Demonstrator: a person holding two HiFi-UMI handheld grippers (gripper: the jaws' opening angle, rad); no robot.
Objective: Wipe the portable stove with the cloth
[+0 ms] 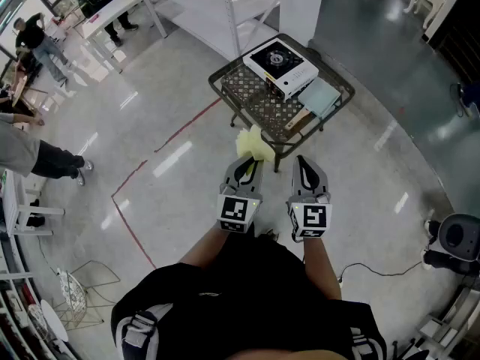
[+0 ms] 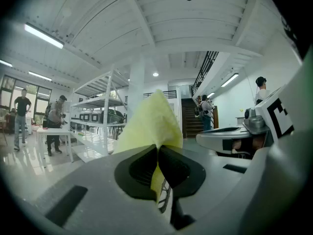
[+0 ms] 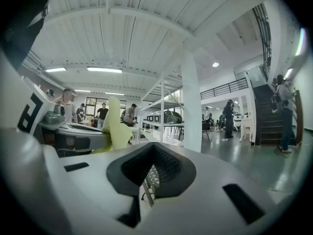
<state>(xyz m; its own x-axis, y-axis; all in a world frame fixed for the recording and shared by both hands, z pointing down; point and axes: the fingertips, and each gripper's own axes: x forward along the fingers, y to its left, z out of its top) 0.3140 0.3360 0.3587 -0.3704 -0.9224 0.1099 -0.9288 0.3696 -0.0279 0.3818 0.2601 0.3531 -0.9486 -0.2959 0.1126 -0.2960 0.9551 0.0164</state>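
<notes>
Blk top (image 1: pixel 247 298), grey L/R grippers (image 1: pixel 250 165) (image 1: pixel 304 163)

Dark lattice-top metal table (image 1: pixel 259 105), small, standing on glossy grey floor (image 1: pixel 360 193). A pale blue-grey flat pad (image 1: pixel 321 96) lies at its right end (tan strip pokes out beneath). Red tape line (image 1: pixel 114 196) on the floor, left. White shelving (image 1: pixel 225 10) behind; people (image 1: pixel 37 40) far left.

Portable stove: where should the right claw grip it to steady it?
Probably the near corner of the stove, a jaw on each side wall, right claw coming low from the person's side. It is a low level box with that corner pointing this way, leaving its top free for the cloth in the left claw.
</notes>
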